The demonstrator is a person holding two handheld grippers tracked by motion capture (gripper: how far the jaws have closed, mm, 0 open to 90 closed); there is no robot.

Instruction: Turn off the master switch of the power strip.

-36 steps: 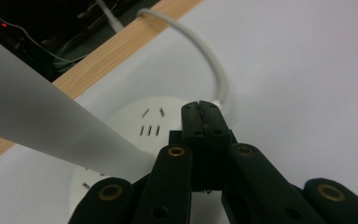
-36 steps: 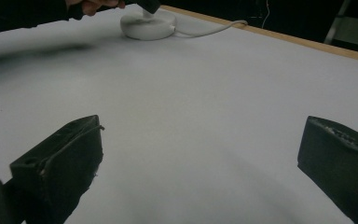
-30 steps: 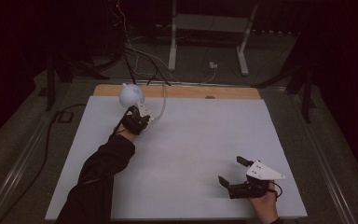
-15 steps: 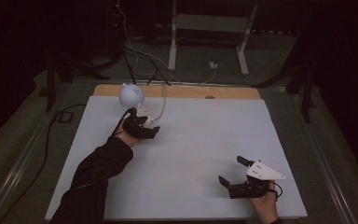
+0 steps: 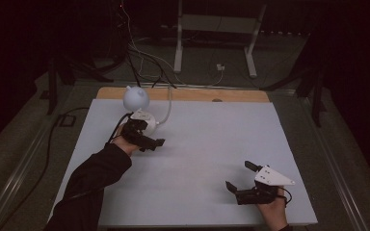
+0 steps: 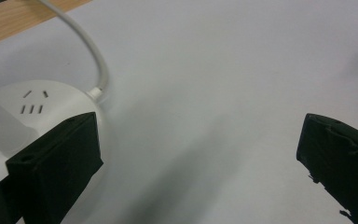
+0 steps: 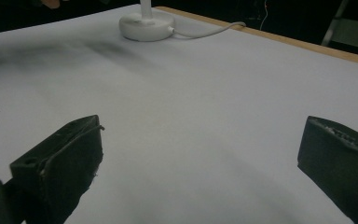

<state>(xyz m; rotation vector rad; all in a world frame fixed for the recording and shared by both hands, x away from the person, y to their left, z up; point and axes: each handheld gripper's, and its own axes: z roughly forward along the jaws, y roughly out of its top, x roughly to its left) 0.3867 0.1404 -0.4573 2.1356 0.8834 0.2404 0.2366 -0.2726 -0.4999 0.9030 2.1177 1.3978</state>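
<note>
My left gripper (image 5: pixel 150 137) stands with its jaws spread wide on nothing, having just been opening beside the round white base (image 6: pixel 37 105) of a small desk lamp. In the left gripper view, one black jaw hangs just over the base's edge, the other well out over bare white table (image 5: pixel 212 130). The lamp sits at the far left of the table, its globe head (image 5: pixel 136 97) above the base and its white cable (image 6: pixel 91 51) curving away off the wooden back edge (image 5: pixel 192 94). My right gripper (image 5: pixel 243 177) rests low at the near right corner, jaws likewise wide apart and empty, well apart from the lamp, whose base (image 7: pixel 147 23) shows far across the sheet in the right gripper view. The risk, as I judge it: the jaw nearest the base could clip it as my left hand pulls clear, nudging the light lamp or tipping it. The cable, trailing loose behind, could snag and drag the lamp.
</note>
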